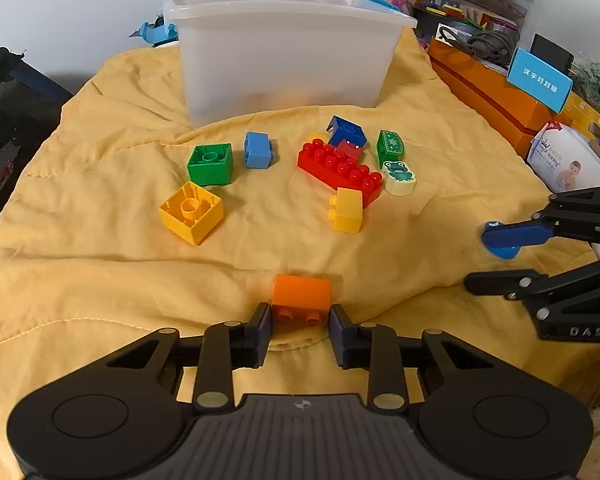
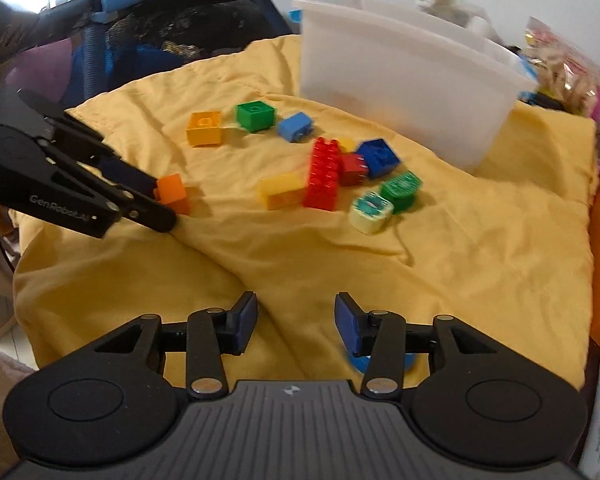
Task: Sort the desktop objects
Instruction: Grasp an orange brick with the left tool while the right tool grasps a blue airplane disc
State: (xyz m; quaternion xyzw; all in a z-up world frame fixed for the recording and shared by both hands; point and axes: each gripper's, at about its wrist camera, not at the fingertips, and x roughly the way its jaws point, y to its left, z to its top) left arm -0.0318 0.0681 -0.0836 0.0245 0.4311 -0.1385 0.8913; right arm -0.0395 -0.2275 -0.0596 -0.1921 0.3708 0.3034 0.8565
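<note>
Between the pads of the left gripper [image 1: 300, 316] sits an orange brick [image 1: 301, 295], on the yellow cloth [image 1: 100, 208].
The jaws are narrow, with both pads against the brick's sides. Beyond it lie a yellow brick [image 1: 191, 212], a green brick [image 1: 211, 164] and a long red brick [image 1: 340, 169], and farther a white bin [image 1: 284, 56]. To its right, the right gripper [image 2: 296, 320] stands half open and holds nothing; a small blue piece [image 1: 504, 249] lies at one finger.

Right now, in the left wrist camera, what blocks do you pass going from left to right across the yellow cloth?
Yellow block → green block → light blue block → orange block → long red brick → frog block.
</note>
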